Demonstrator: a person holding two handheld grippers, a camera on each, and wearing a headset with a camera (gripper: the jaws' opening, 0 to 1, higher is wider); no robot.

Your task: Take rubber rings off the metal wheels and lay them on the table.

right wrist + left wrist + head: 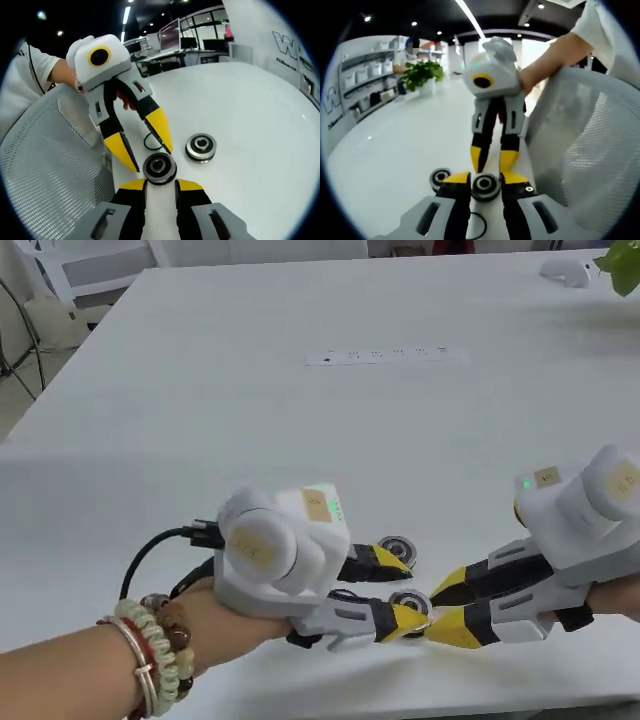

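Two metal wheels with black rubber rims lie near the table's front edge. The nearer wheel (pixel 408 600) (pixel 486 186) (pixel 159 168) sits between the yellow tips of my left gripper (pixel 410 590) (pixel 485 179) (pixel 150 159), which look closed against its sides. My right gripper (pixel 430 612) (pixel 160 186) (pixel 492 162) faces it from the other side, jaws slightly apart, tips at the wheel's rim. The second wheel (pixel 398 548) (pixel 440 177) (pixel 201 146) lies free beside it. A loose black rubber ring (pixel 477 225) (pixel 152 142) lies flat on the table under the left gripper.
The white table (pixel 300 440) stretches away, with a flat power strip (pixel 385 356) near its middle. A potted plant (pixel 622 265) (pixel 420 75) stands at the far right corner. A white mesh chair back (pixel 585 150) (pixel 55 165) is close to the front edge.
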